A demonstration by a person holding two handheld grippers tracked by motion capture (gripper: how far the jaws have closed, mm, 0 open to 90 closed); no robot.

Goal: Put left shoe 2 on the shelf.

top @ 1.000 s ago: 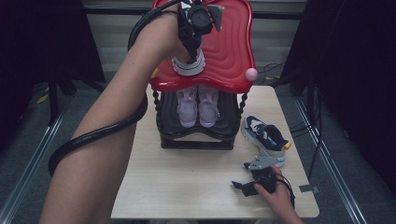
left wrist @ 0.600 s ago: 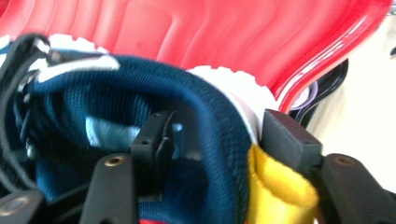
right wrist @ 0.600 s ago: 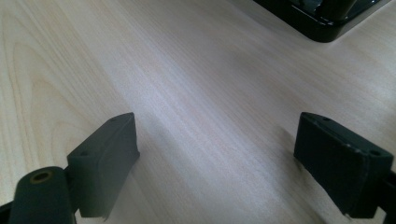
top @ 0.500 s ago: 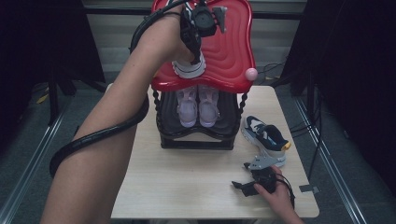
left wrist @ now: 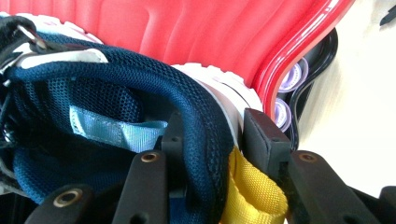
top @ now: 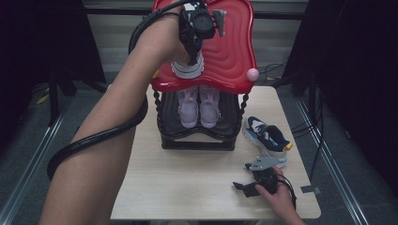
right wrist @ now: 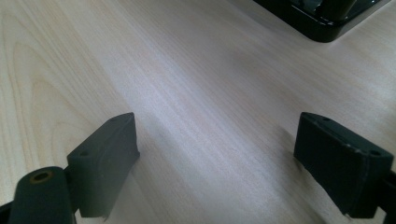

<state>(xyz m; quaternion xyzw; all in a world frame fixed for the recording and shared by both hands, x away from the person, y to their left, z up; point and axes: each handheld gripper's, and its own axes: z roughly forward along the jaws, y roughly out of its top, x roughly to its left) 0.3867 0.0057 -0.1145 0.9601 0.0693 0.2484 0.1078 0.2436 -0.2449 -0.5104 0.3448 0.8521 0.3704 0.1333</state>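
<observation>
High view: the left gripper (top: 192, 60) hangs over the red top shelf (top: 234, 51) at 12 o'clock, its tips sunk into a sneaker (top: 187, 69) of which the white sole alone is seen below the hand. Left gripper view: the jaws, which have just been closing, clamp the heel collar of this navy mesh sneaker (left wrist: 140, 93), one inside the opening and one against the outer heel, beside a yellow pull tab (left wrist: 252, 191); the toe is cut off at 9 o'clock. Under the shelf edge, at 3 o'clock, two lilac soles (left wrist: 292, 77) are partly hidden.

On the black lower tier (top: 197, 136) a pale pair of shoes (top: 199, 105) stands with its heels covered by the red shelf. A second navy sneaker (top: 266, 138) lies on the table (top: 187, 187) at 4 o'clock. The right gripper (top: 245, 187), at 5 o'clock, rests on the wood with its jaws spread wide and nothing between them; the hand covers its body.
</observation>
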